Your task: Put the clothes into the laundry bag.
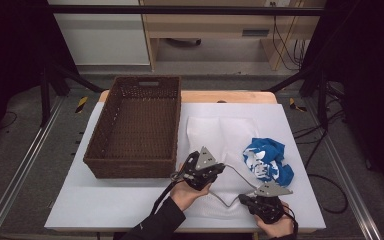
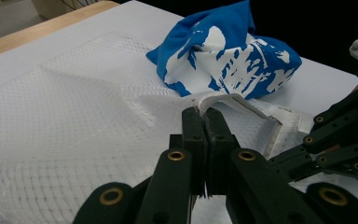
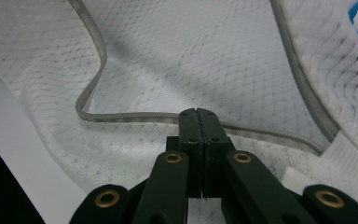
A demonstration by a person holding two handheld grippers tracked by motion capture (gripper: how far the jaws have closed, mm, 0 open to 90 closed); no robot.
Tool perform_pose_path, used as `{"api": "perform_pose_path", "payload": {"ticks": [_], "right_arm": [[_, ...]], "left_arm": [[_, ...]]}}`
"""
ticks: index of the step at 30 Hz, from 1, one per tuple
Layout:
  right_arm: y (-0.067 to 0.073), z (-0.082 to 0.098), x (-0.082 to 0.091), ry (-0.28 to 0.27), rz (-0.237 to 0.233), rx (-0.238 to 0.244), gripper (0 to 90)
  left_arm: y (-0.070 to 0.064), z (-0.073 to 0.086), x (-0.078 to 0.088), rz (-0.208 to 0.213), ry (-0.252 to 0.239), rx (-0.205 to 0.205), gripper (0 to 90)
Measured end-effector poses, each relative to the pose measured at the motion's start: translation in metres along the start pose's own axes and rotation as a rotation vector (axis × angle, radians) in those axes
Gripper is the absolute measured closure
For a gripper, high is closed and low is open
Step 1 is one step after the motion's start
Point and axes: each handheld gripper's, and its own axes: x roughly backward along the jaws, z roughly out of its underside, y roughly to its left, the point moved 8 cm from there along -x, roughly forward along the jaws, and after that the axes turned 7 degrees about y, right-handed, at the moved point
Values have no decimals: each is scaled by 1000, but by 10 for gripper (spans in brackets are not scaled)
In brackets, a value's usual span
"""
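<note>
High view: I see the white mesh garment (image 1: pixel 220 145) spread on the white table (image 1: pixel 105 200) between the wicker basket (image 1: pixel 137 125) and a crumpled blue-and-white cloth (image 1: pixel 269 160); no lettering is legible on either. Left gripper view: my left gripper (image 2: pixel 205 114) pinches the garment's white edge band, jaws closed on it, blue cloth just behind. Right gripper view: my right gripper (image 3: pixel 198 114) clamps the grey-piped hem nearest me

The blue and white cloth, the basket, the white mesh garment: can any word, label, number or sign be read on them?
None can be read.
Blue cloth: white print, only broken patches, no letters.
White mesh garment: plain.
Basket: plain weave.
</note>
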Motion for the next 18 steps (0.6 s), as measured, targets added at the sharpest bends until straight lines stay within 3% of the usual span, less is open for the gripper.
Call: {"api": "perform_pose_path", "payload": {"ticks": [2, 5, 7, 9, 10, 12, 13, 14, 15, 16, 18], "right_arm": [[1, -2, 2, -5, 4, 6, 871], [0, -13, 14, -79, -1, 10, 831], [-5, -23, 26, -145, 27, 7, 797], [-9, -28, 32, -173, 43, -1, 763], [-21, -39, 44, -225, 96, -29, 670], [-35, -47, 52, -258, 163, -57, 512], [-35, -47, 52, -258, 163, -57, 512], [-43, -51, 55, -279, 201, -62, 443], [-58, -55, 58, -298, 254, -93, 290], [-58, -55, 58, -298, 254, -93, 290], [-78, -57, 57, -282, 302, -131, 170]], "left_arm": [[0, 2, -2, -1, 3, 0, 891], [1, 8, -5, 5, 13, 11, 891], [2, 9, -5, 5, 18, 9, 891], [2, 9, -5, 4, 17, 9, 891], [2, 10, -4, 4, 17, 7, 890], [2, 12, -4, 7, 17, 9, 890], [2, 12, -4, 7, 17, 9, 890], [3, 12, -5, 8, 16, 12, 890], [3, 14, -5, 9, 19, 15, 891], [3, 14, -5, 9, 19, 15, 890], [4, 16, -5, 12, 20, 16, 890]]}}
